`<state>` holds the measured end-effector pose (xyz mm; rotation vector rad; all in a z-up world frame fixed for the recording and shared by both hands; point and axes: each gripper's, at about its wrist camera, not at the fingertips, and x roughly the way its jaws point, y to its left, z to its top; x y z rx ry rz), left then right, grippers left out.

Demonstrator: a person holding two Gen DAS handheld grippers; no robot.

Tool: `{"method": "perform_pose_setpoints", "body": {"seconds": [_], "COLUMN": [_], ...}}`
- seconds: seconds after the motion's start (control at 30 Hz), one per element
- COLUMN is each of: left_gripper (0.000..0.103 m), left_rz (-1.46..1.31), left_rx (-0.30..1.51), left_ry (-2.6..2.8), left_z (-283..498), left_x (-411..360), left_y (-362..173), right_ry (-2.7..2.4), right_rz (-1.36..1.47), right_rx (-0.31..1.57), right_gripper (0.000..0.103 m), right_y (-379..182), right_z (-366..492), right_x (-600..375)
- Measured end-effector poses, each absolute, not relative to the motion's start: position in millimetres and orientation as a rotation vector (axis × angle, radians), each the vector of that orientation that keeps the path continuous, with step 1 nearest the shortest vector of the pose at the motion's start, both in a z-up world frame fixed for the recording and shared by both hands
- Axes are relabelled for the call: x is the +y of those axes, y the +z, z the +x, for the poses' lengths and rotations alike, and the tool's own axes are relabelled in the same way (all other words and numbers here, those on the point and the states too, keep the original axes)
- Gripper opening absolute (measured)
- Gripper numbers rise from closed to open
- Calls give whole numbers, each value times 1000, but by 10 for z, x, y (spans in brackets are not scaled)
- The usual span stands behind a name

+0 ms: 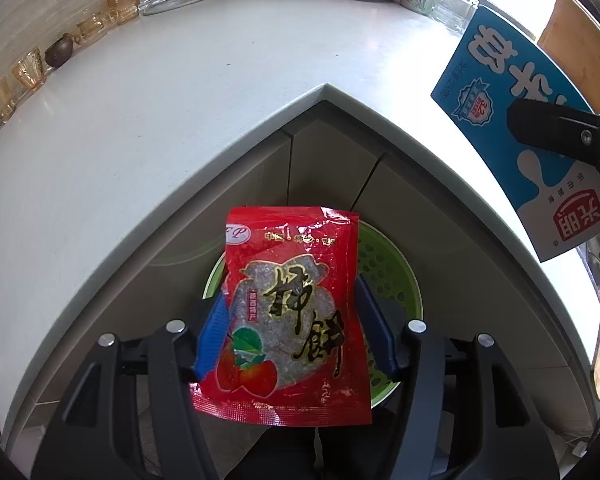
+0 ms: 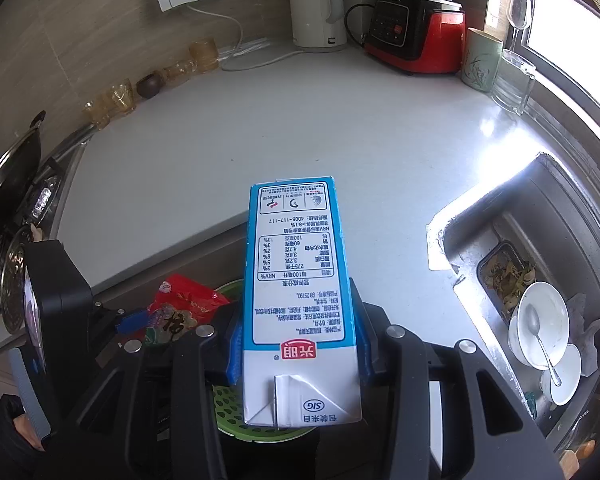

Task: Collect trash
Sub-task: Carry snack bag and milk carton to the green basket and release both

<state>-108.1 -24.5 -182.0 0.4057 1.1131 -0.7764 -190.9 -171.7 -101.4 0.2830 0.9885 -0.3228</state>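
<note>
Left gripper (image 1: 296,320) with jaws clenched on a red snack packet (image 1: 294,316), held above a green perforated basket (image 1: 388,280) below the white table (image 1: 160,120) edge, right gripper (image 2: 300,348) jaws grasping a blue-and-white milk carton (image 2: 300,300) over the same basket, sink (image 2: 540,280) with dirty bowls at right.

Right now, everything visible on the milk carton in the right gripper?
The milk carton is a tall blue-and-white paperboard box, printing upside down in the right wrist view: nutrition table, red logo, SIG mark beside a folded end flap. It looks intact and closed. The right gripper clamps it, blue pads on both side faces, above the green perforated basket. In the left wrist view it hangs tilted at right, off the counter edge.
</note>
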Motion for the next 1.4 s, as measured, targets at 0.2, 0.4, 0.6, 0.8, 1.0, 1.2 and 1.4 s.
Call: {"method": "perform_pose_setpoints", "body": {"seconds": [0.2, 0.4, 0.6, 0.8, 1.0, 1.2, 1.4], "left_gripper": [65, 71, 72, 83, 89, 91, 92], "left_rz": [413, 424, 405, 364, 329, 294, 264], "left_rx": [1109, 1094, 1091, 1052, 1016, 990, 988], "left_ry": [-768, -764, -758, -712, -646, -587, -553], "left_z": [-1091, -1125, -1114, -1025, -926, -855, -800], "left_x": [-259, -257, -198, 2, 274, 522, 710], "left_y": [-1820, -1777, -1705, -1480, -1253, -1116, -1070], "right_ry": [-322, -326, -329, -315, -277, -218, -189], "right_rz": [285, 288, 290, 277, 252, 242, 221], "right_rx": [992, 996, 1000, 1007, 1020, 1056, 1109], "right_gripper": [42, 42, 42, 42, 42, 42, 42], "right_y": [-1023, -1039, -1053, -1051, -1077, -1264, -1518], "right_z": [-1915, -1930, -1937, -1910, -1871, -1857, -1799], "right_x": [-1734, -1774, -1794, -1715, -1551, -1330, -1147]}}
